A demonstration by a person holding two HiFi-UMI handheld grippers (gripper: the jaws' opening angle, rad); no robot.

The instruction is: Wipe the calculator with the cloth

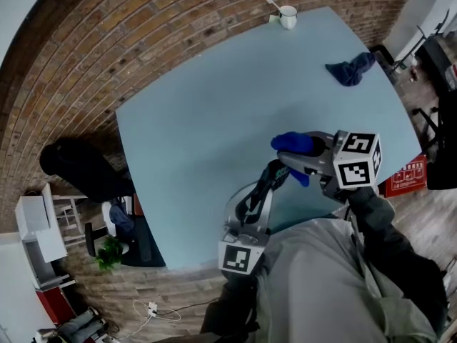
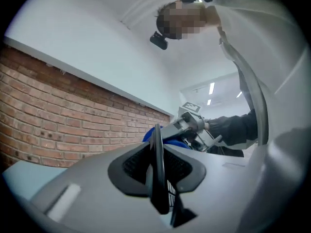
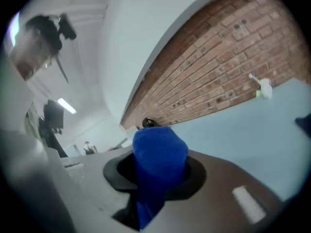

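Note:
My left gripper (image 1: 258, 195) is shut on the black calculator (image 1: 275, 171) and holds it in the air over the near part of the light blue table (image 1: 186, 120). In the left gripper view the calculator (image 2: 156, 154) stands edge-on between the jaws of the left gripper (image 2: 158, 178). Just right of it, my right gripper (image 1: 289, 156) is shut on a bright blue cloth (image 1: 294, 143), close beside the calculator's far end. The cloth (image 3: 159, 152) bulges out of the right gripper (image 3: 155, 178). Behind the calculator I see the right gripper (image 2: 187, 125) and the cloth (image 2: 171, 141).
A white mug (image 1: 288, 16) stands at the table's far edge. A dark blue rag (image 1: 350, 68) lies at the far right. A brick wall (image 3: 233, 52) runs behind the table. A white cabinet (image 1: 32, 224) and a small plant (image 1: 108, 254) stand on the floor at the left.

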